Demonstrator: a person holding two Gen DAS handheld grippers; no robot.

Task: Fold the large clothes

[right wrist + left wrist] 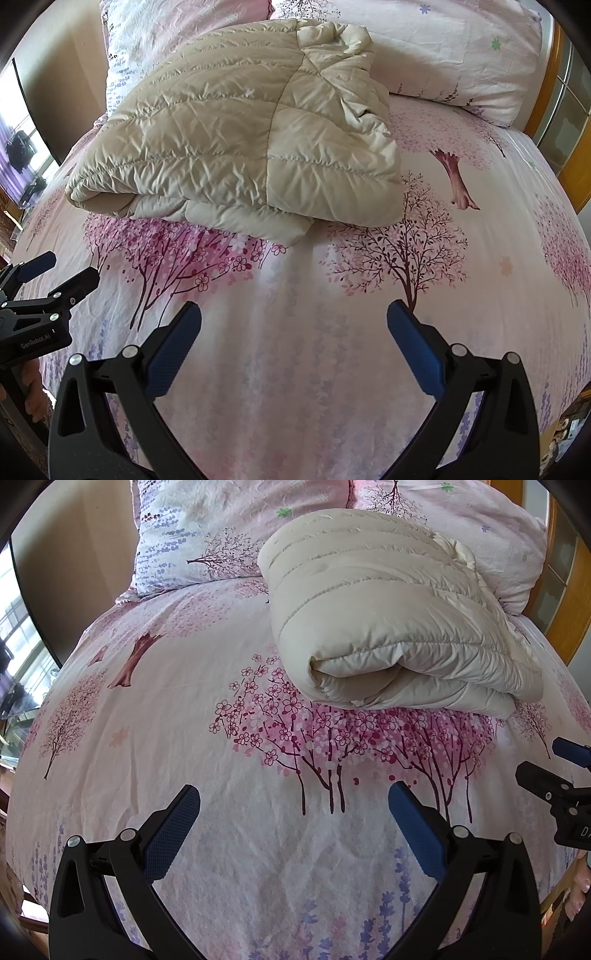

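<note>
Both wrist views face up the bed [184,738], sharing the folded jacket [388,627].

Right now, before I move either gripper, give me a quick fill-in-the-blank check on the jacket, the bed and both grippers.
1. The cream quilted jacket lies in a ____ bundle on the floral bedsheet.
2. The left gripper is ____, with nothing between its fingers.
3. The right gripper touches the jacket: yes or no? ____
4. Behind the jacket, at the head of the bed, lies a floral ____.

Missing words: folded; open; no; pillow
</note>
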